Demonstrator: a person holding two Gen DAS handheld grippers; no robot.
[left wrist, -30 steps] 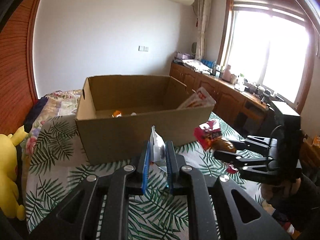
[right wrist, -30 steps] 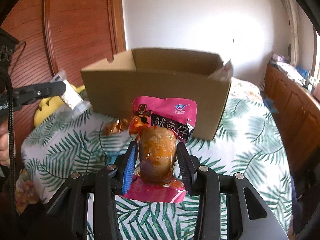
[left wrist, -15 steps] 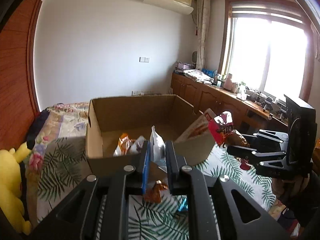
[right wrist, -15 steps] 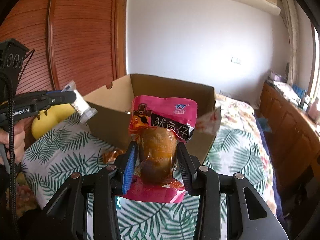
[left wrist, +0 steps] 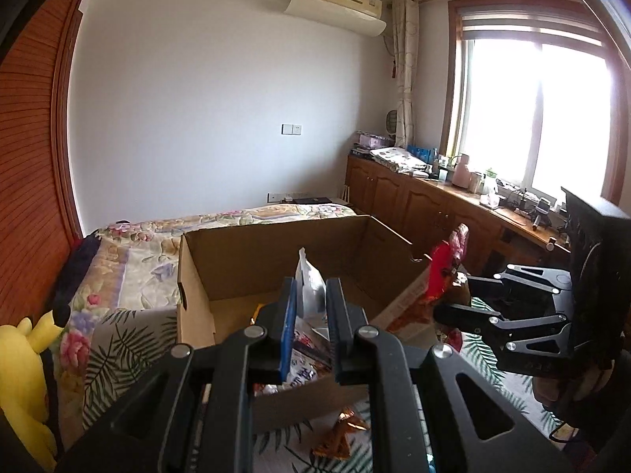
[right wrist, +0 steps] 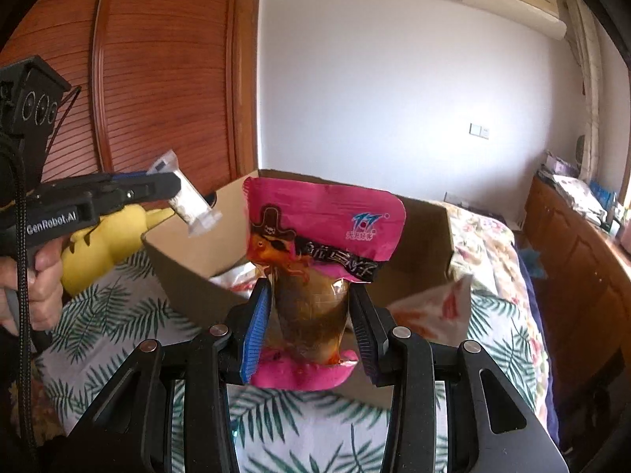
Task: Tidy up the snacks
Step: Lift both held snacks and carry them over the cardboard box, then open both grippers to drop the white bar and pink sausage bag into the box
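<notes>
The left tongs point(left wrist: 310, 315) are pinching a small clear plastic snack packet with white contents point(left wrist: 309, 283), jaws drawn narrow on it, and are holding it up over the near wall of the open brown cardboard box point(left wrist: 276, 260). The right tongs point(right wrist: 309, 319) are gripping a pink foil pouch with a pirate cartoon and a brown glazed piece inside point(right wrist: 315, 260), jaws set a little wider round its clear lower half, the pouch standing upright just in front of the box's near edge.

Below the left tongs a crumpled orange-brown wrapper point(left wrist: 339, 435) is lying loose on the white bedcover printed with green palm leaves point(right wrist: 118, 315), just outside the box. Inside the box several snack bags are lying on the bottom, and a white and red bag point(right wrist: 437, 311) is leaning over the side wall by the right tongs, partly crowding that edge.

In the right wrist view a person's hand point(right wrist: 35, 291) is holding the left tool's grip, with a black cable hanging past it. A yellow plush toy point(left wrist: 23, 378) is sitting at the bed's edge beside the red-brown slatted wardrobe point(right wrist: 169, 71). Beyond the box a floral quilt point(left wrist: 157, 244) is covering the bed, and a cluttered row of low wooden cabinets point(left wrist: 414, 201) is running under the bright window point(left wrist: 536, 118).
</notes>
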